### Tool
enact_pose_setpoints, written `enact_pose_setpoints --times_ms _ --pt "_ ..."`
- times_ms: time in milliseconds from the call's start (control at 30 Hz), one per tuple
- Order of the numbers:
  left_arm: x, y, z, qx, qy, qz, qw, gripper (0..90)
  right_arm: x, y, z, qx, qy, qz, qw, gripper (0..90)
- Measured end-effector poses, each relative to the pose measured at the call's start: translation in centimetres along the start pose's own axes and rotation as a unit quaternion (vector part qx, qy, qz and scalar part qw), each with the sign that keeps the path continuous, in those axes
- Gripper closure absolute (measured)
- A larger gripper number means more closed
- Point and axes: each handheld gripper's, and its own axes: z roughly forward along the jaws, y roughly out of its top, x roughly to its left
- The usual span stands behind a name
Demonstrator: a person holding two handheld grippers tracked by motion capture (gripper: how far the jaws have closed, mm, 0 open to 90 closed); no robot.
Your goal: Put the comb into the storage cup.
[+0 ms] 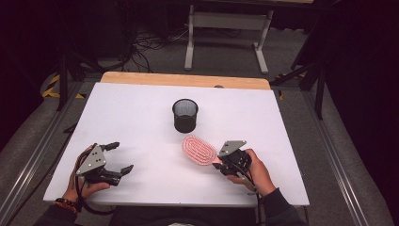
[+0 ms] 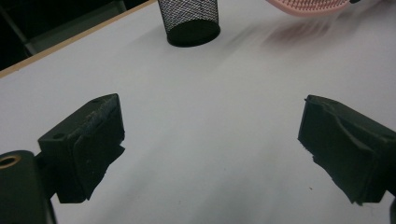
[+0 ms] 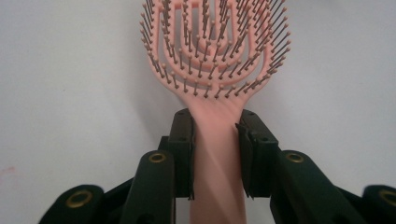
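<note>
A pink vented hairbrush point(image 1: 199, 149) point(image 3: 215, 56) lies bristles up at the table's near right, its head pointing toward the black mesh cup point(image 1: 185, 115) point(image 2: 189, 21). My right gripper point(image 1: 225, 163) point(image 3: 215, 154) is shut on the brush's handle, both pads pressed against its sides. In the left gripper view the brush's head point(image 2: 310, 6) shows at the top right edge. My left gripper point(image 1: 120, 157) point(image 2: 210, 149) rests at the near left of the table, open, with bare table between its fingers.
The white table top point(image 1: 141, 117) has a wooden strip point(image 1: 183, 80) along its far edge. Beyond it stand a white table frame point(image 1: 226, 33) and cables on the floor. Dark stands flank both sides.
</note>
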Motion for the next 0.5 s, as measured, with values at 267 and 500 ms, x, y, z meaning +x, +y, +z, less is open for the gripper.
enact_pose_setpoints --times_ms 267,500 --pt "0.0 0.0 0.1 0.003 -0.001 -0.001 1.0000 7.9 -0.2 -0.1 -0.6 -0.027 -0.016 0.011 0.9994 69.1" --pt "0.0 -0.1 0.1 0.003 0.003 -0.005 1.0000 7.9 0.1 0.2 -1.4 -0.063 -0.031 0.023 0.9973 69.1"
